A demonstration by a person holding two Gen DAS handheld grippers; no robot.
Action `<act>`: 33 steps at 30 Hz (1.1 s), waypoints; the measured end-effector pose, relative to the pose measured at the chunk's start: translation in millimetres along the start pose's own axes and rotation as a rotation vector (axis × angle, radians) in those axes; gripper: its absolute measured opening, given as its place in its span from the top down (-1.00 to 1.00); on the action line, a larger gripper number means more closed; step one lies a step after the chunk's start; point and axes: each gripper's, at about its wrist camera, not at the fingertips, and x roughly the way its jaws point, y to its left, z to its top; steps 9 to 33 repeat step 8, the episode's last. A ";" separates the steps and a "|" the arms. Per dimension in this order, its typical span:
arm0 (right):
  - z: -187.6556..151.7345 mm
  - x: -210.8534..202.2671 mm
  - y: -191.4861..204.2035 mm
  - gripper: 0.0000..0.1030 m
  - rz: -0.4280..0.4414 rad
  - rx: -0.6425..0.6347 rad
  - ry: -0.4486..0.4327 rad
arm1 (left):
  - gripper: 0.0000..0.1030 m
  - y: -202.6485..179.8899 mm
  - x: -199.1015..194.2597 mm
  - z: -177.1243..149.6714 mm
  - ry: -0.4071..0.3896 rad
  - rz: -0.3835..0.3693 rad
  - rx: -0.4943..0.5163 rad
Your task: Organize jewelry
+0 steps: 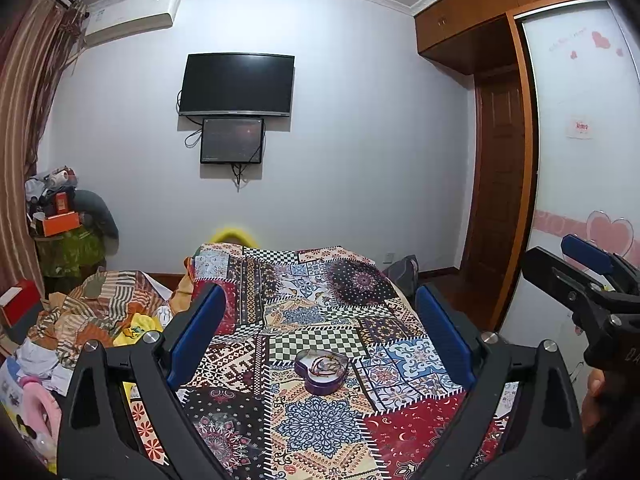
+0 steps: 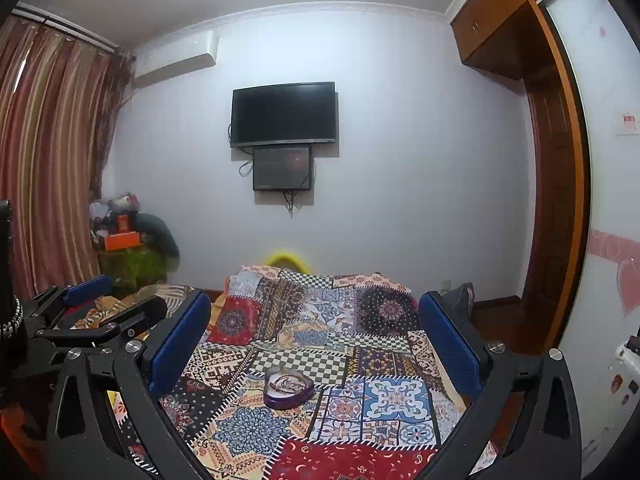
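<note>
A purple heart-shaped tin (image 1: 321, 370) lies open on the patchwork cloth (image 1: 320, 432), with cords and jewelry (image 1: 326, 365) tangled inside. It also shows in the right wrist view (image 2: 288, 387). My left gripper (image 1: 320, 332) is open and empty, held above and short of the tin. My right gripper (image 2: 316, 340) is open and empty too, with the tin between its fingers in view. The right gripper shows at the right edge of the left wrist view (image 1: 588, 268); the left gripper shows at the left of the right wrist view (image 2: 100, 304).
The cloth covers a narrow raised surface (image 2: 360, 408). A heap of clothes and bedding (image 1: 92, 320) lies to the left. A stack of boxes (image 1: 56, 216) stands by the curtain. A wardrobe door (image 1: 580, 160) is to the right; two screens (image 1: 236, 88) hang on the far wall.
</note>
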 end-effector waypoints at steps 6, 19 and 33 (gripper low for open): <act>-1.7 3.8 -1.8 -1.00 0.001 0.005 0.009 | -0.87 0.5 2.0 -0.4 0.002 0.001 0.000; -2.5 6.2 -2.1 -1.00 0.002 0.006 0.014 | -0.87 1.7 4.4 -0.9 0.007 0.002 0.002; -2.5 6.2 -2.1 -1.00 0.002 0.006 0.014 | -0.87 1.7 4.4 -0.9 0.007 0.002 0.002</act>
